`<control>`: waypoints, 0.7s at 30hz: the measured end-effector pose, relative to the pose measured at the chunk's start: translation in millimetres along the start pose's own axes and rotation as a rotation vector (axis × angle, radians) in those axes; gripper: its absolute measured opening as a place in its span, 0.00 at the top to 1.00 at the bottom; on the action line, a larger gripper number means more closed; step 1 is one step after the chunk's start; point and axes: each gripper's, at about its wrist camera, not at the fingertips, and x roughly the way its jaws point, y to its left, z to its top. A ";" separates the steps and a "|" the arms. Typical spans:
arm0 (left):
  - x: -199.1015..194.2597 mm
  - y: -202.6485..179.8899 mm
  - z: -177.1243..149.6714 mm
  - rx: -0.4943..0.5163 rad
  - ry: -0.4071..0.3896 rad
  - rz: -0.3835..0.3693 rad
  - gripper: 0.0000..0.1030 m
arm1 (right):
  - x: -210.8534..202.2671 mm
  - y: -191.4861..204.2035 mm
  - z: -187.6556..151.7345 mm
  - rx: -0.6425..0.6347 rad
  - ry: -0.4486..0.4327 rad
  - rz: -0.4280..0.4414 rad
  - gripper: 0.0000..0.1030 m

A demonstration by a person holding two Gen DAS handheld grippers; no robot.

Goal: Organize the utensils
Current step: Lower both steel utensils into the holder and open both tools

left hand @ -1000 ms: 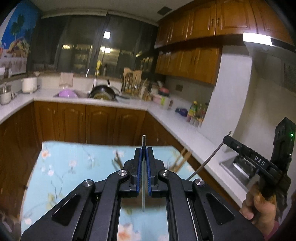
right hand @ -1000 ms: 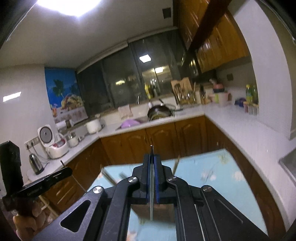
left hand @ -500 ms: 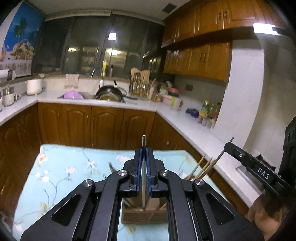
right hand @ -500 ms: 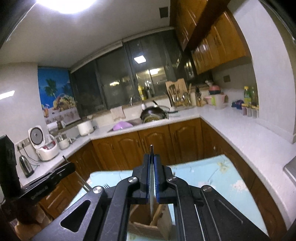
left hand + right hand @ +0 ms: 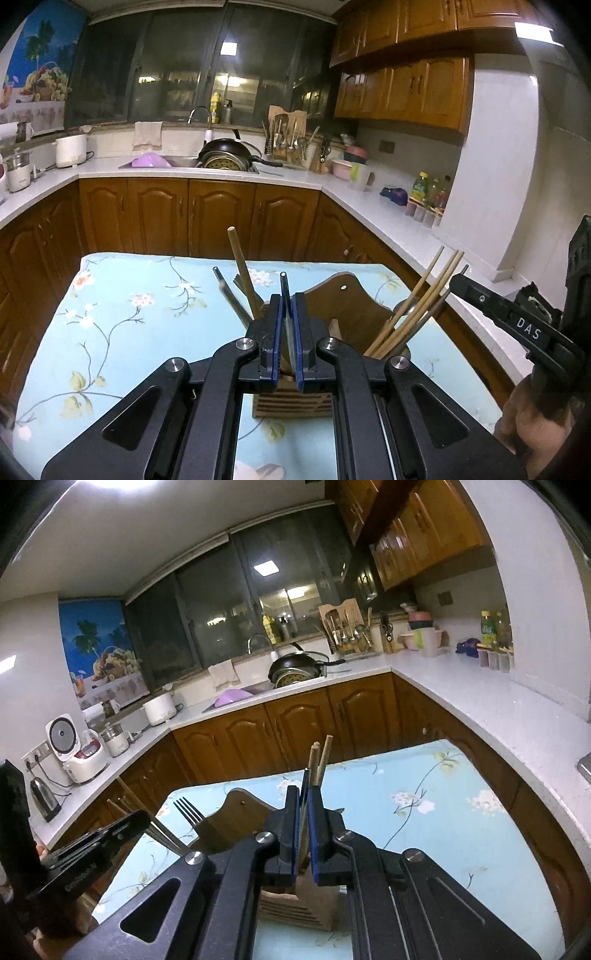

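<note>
left gripper jaws clenched on thin dark metal utensil | right gripper jaws clenched on thin metal utensil | both above slotted wooden utensil holder mid-bench | risk: tips snag crowded bamboo chopsticks, tipping holder

One wooden utensil holder, one fork, three chopsticks at its right end, two grippers
</note>
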 end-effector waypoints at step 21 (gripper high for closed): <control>-9.7 6.3 3.7 -0.021 0.013 -0.008 0.79 | -1.7 -6.8 1.5 0.045 0.015 0.014 0.78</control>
